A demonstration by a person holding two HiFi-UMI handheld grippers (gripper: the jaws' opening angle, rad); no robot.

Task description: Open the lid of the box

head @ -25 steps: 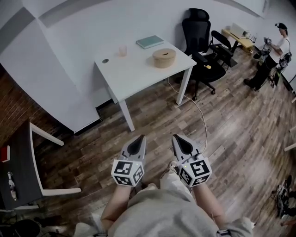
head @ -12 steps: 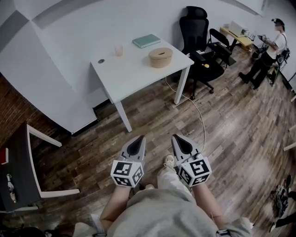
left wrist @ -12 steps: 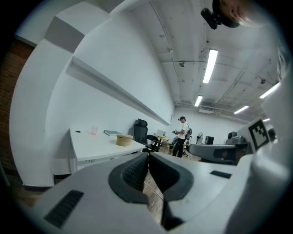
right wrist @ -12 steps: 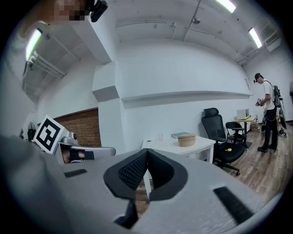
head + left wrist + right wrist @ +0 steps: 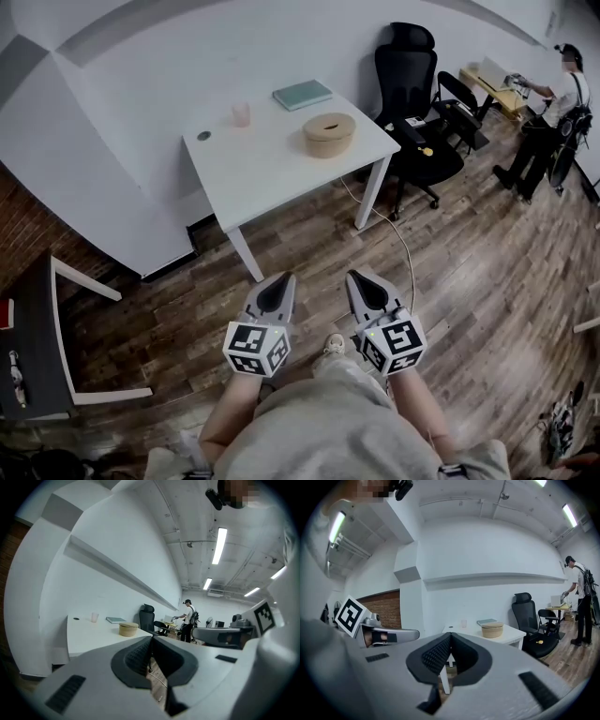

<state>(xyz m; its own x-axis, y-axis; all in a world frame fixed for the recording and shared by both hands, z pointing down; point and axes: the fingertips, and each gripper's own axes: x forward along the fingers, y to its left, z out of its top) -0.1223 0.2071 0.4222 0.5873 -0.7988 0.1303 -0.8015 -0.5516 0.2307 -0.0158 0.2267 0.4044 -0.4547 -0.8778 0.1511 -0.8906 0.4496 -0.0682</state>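
Observation:
A round tan box with its lid on (image 5: 329, 133) stands on the white table (image 5: 272, 169), towards its right end; it also shows small in the left gripper view (image 5: 128, 629) and the right gripper view (image 5: 491, 629). My left gripper (image 5: 278, 279) and right gripper (image 5: 361, 277) are held side by side over the wooden floor, well short of the table. Both are shut with nothing between the jaws. In each gripper view the dark pads meet at the tips (image 5: 152, 638) (image 5: 450, 635).
A teal book (image 5: 302, 94), a small cup (image 5: 241, 114) and a round cable hole (image 5: 204, 135) share the table. A black office chair (image 5: 412, 103) stands right of it, with a cable (image 5: 403, 244) on the floor. A person (image 5: 553, 112) stands far right. A dark desk (image 5: 37, 337) sits at left.
The table and box have shifted slightly nearer and lower in the head view as I walk forward. Both grippers keep the same shut pose in front of me.

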